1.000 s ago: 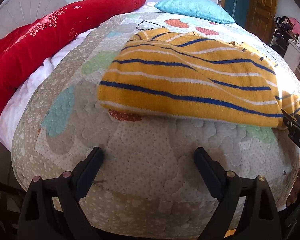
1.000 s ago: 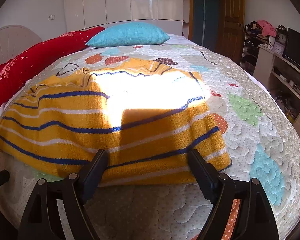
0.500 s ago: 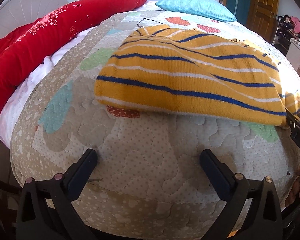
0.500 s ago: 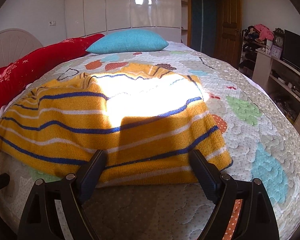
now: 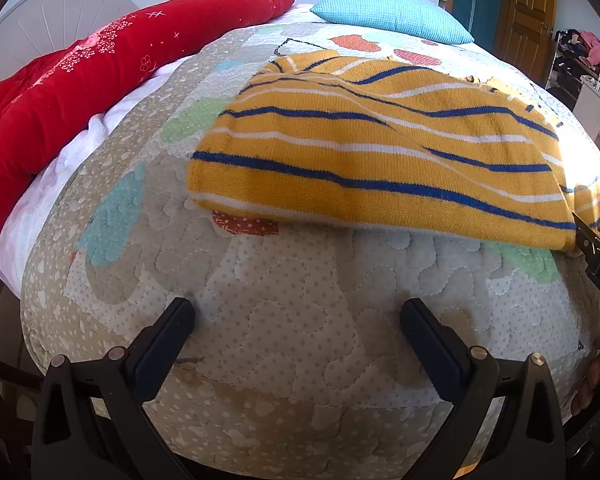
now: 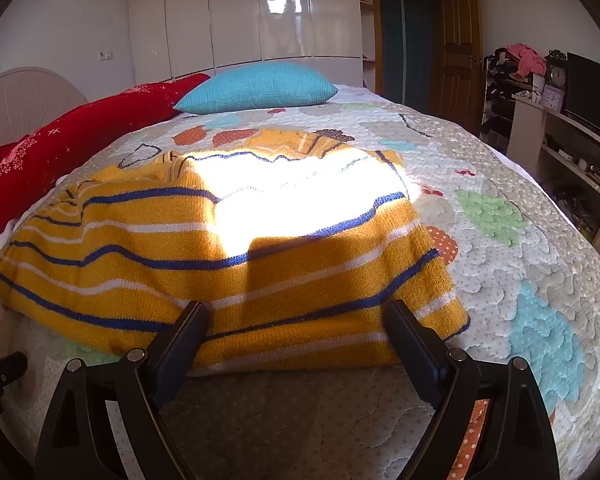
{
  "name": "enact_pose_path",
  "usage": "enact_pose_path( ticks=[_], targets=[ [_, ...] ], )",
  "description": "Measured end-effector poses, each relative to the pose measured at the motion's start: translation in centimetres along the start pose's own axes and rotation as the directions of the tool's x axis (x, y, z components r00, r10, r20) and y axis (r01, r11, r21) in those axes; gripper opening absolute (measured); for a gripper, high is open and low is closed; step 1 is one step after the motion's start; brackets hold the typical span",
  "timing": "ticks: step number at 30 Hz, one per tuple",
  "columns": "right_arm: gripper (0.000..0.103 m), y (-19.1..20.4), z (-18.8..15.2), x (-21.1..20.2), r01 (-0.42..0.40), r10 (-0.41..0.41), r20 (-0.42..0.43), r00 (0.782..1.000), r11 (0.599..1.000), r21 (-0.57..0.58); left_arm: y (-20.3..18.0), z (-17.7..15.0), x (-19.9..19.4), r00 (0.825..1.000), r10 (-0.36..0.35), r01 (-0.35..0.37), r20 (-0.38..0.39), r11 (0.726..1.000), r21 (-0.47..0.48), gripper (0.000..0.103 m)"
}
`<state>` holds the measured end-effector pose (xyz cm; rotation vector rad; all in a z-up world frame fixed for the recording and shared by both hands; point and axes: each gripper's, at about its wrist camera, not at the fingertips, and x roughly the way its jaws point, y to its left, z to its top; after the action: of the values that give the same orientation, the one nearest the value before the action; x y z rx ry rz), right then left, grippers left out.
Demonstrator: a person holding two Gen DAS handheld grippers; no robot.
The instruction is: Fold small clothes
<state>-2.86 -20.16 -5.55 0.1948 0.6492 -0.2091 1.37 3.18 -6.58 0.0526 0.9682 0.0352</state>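
The left gripper point(image 5: 298, 322) had its fingers point(image 5: 172, 334) spread fully wide, released, holding nothing above the quilted patchwork bedspread point(image 5: 300, 360). The right gripper's point(image 6: 296, 322) fingers point(image 6: 414, 344) were opening, empty, at the near edge of the folded yellow knitted sweater with blue and white stripes point(image 6: 228, 268), which lay on the bed.

Sweater point(image 6: 228, 280) showing as chunky ribbed knit, matt, fuzzy; yellow with blue and white stripes. Lying on quilt point(image 5: 300, 340): stitched cotton-looking cloth, puckered, matt, dotted print. Left of sweater, red blanket point(image 5: 80, 92) looking plush, velvety, with glittery pattern. Beyond sweater, blue pillow point(image 6: 260, 88) showing coarse waffle weave. Wardrobe doors point(image 6: 240, 12) behind pillow reading high-gloss, mirroring light. Door point(image 6: 458, 44) looking like varnished wood. Gripper fingers point(image 6: 180, 344) appearing as matt black plastic, with metal rivets.
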Motion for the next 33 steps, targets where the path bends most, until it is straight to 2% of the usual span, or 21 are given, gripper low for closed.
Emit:
enact_pose_path(
  ticks=[16,22,33],
  targets=[
    [0.096,0.25,0.21,0.32,0.005,-0.006,-0.026,1.0,1.0,-0.029,-0.37,-0.18,0.0,1.0,0.015,-0.015,0.022,1.0,-0.003,0.103],
    [0.096,0.73,-0.24,0.17,0.036,-0.036,0.001,0.999,0.998,-0.057,-0.41,-0.56,-0.1,0.998,0.022,-0.022,0.05,1.0,0.001,0.103],
    [0.097,0.77,-0.42,0.04,0.042,-0.041,0.017,0.999,0.997,-0.061,-0.69,-0.93,-0.2,0.995,0.041,-0.041,0.086,0.999,-0.004,0.103]
  ],
)
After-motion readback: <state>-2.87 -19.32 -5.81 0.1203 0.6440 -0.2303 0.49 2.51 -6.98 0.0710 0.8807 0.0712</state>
